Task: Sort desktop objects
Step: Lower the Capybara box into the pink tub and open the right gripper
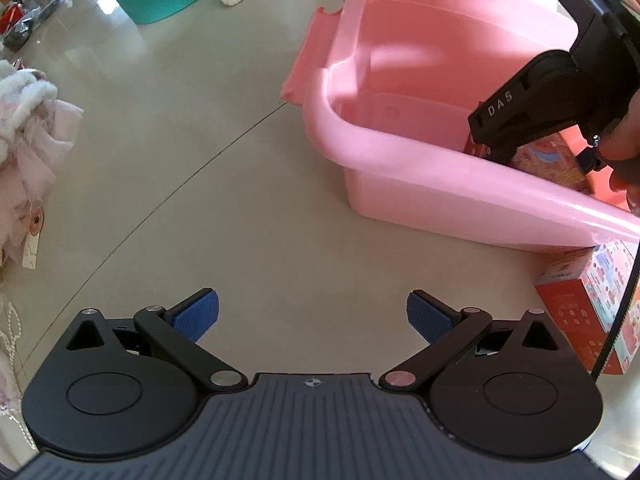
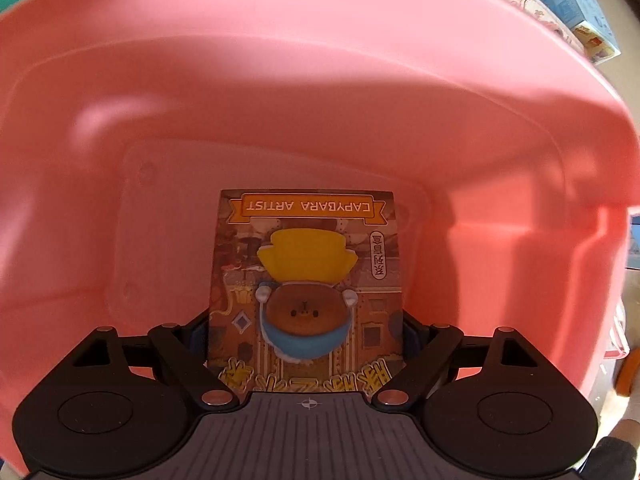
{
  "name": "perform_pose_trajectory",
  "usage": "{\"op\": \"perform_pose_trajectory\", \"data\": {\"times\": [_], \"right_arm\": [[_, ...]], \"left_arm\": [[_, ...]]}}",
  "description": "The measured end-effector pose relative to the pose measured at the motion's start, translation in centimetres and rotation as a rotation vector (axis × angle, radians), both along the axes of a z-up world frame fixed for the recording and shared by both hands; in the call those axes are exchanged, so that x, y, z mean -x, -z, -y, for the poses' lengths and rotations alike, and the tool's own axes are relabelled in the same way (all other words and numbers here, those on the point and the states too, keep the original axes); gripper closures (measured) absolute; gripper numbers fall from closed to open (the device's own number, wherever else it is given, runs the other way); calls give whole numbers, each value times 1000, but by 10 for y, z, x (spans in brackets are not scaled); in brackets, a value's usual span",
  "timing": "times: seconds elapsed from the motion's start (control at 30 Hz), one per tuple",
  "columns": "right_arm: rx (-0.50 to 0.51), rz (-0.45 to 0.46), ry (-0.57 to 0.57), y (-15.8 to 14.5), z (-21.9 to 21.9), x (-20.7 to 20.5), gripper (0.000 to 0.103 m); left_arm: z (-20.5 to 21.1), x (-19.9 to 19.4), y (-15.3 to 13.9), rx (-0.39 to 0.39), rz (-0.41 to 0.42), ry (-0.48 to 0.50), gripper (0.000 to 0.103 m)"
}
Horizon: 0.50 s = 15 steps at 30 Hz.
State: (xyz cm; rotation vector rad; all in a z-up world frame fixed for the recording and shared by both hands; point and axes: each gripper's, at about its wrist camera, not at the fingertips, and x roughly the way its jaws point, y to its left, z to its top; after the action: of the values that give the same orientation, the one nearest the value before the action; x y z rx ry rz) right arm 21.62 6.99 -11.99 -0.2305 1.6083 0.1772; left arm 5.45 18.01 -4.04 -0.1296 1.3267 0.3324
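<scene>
Step in hand: placing one item into the pink tub [image 2: 320,92]. The right gripper [image 2: 306,336] points down into the tub with a printed carton, the capybara box [image 2: 306,276], between its fingers; the pads sit at the box's two side edges and appear to press on them, so I read it as held, low over the tub floor. Whether the box's far end touches the floor, cannot tell.

Next move, as I judge it: spread the fingers so the box settles flat, then lift straight out clear of the tub's tall wall.

The left gripper [image 1: 312,318] hangs over bare floor, fingers wide, nothing between them. A red-and-pink box [image 1: 588,304] stands just beside the tub's near corner, a likely next pick.

Materials: tub is smooth moulded plastic, glossy, with rounded corners and a rolled rim. Boxes are stiff glossy card, square-edged. Finger pads [image 1: 198,314] are blue and ribbed. Floor is pale, polished and reflective.
</scene>
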Motion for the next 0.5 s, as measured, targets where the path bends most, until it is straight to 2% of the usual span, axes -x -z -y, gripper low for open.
{"op": "perform_pose_trajectory", "data": {"times": [0.1,0.23,0.4,0.5], "right_arm": [[-52,30,16,-13,4,8,14],[-90,114,-38,-41,7,27,13],[-161,236,-66,-92,20,58,13],[-208,315,-69,-136,41,66,11]], "left_arm": [[3,1,-3,-13,8,20,0],[10,3,-15,-30,34,60,0],[19,10,-32,-7,106,116,0],[31,16,-47,-7,153,171,0]]}}
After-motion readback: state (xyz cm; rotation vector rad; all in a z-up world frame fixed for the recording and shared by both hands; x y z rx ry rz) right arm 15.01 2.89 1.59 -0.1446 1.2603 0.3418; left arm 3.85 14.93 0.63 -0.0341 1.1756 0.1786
